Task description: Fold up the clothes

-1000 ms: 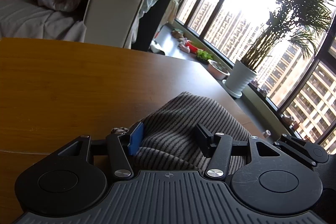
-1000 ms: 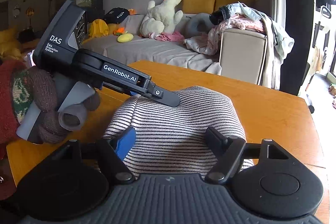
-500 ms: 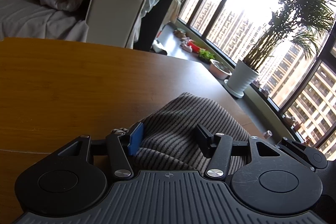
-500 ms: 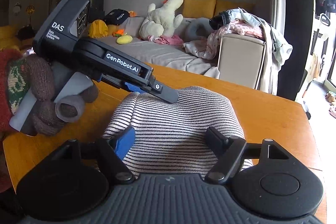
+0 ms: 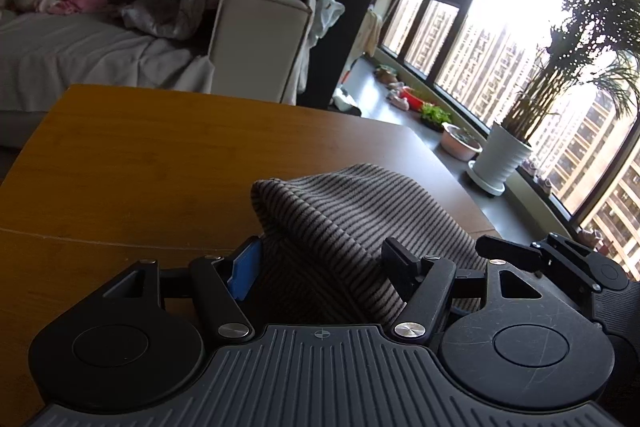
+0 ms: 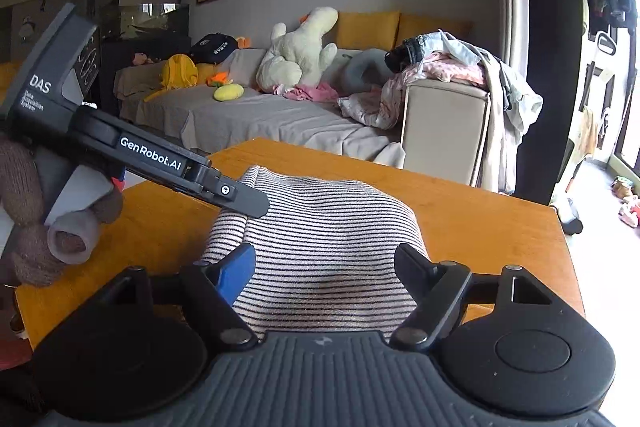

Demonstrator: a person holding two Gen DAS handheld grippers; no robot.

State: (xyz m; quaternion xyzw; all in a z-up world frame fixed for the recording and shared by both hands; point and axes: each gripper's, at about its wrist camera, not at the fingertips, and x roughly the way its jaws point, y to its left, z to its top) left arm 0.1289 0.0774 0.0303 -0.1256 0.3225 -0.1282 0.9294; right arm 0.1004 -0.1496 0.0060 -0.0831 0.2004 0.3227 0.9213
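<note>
While the left claw (image 5: 320,263) is opening around the striped cloth (image 6: 320,239) on the bench (image 6: 480,223), the right claw (image 6: 324,267) stays spread just near it.

The left gripper (image 5: 320,265) now sits higher and farther back than a second ago, and its jaws are opening with the striped garment (image 5: 344,227) between them. In the right wrist view, the left gripper's (image 6: 256,205) tip is over the garment's (image 6: 328,247) far left corner. That corner now stands up as a raised fold. More of the wooden table (image 5: 160,155) shows beyond the garment.
</note>
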